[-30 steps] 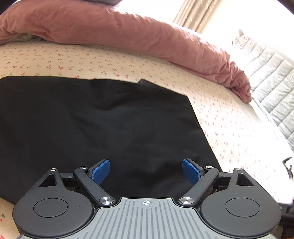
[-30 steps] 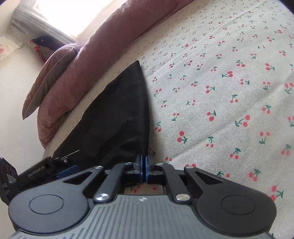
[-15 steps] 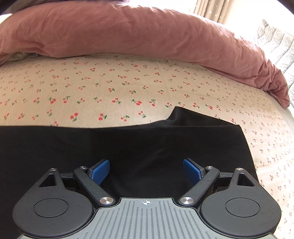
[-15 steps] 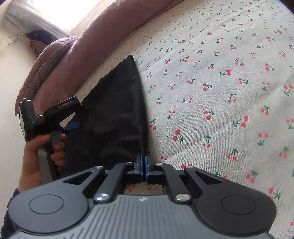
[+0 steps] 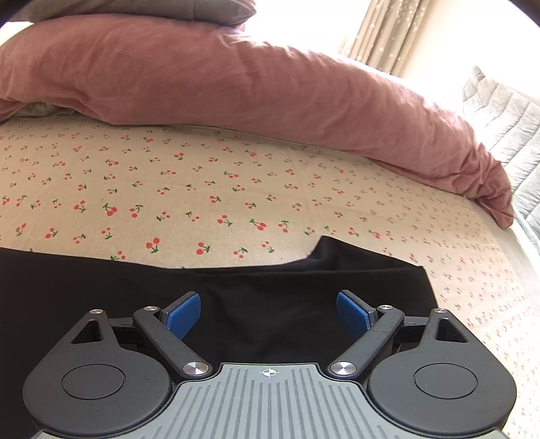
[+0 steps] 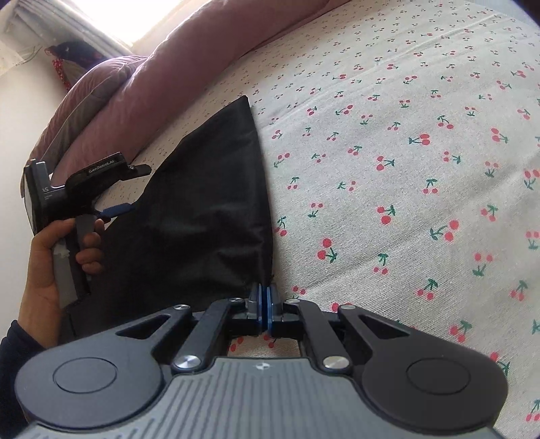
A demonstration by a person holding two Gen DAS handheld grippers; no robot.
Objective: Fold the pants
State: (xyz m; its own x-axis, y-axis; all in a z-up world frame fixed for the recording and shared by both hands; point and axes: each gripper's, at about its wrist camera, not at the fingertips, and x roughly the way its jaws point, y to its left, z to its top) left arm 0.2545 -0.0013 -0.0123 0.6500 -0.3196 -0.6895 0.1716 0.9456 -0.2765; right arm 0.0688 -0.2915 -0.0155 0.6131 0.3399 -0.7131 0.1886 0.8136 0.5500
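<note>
On the cherry-print sheet, the pants run lengthwise leftward from the pinching right gripper; the left gripper gapes.

Bedroom in a home. Bed takes up nearly the whole view: cream sheet w/ small red cherry print spreads out ahead of the left fingers and off to the right of the right fingers. Big dusty-pink duvet lies bunched in a long roll further out beyond the left fingers, grey pillow on top of it. Quilted grey bedcover sits far right of the left fingers. Curtains hang behind that w/ strong daylight coming through, so a window is there. Plain pale wall shows up-left of the right fingers.
</note>
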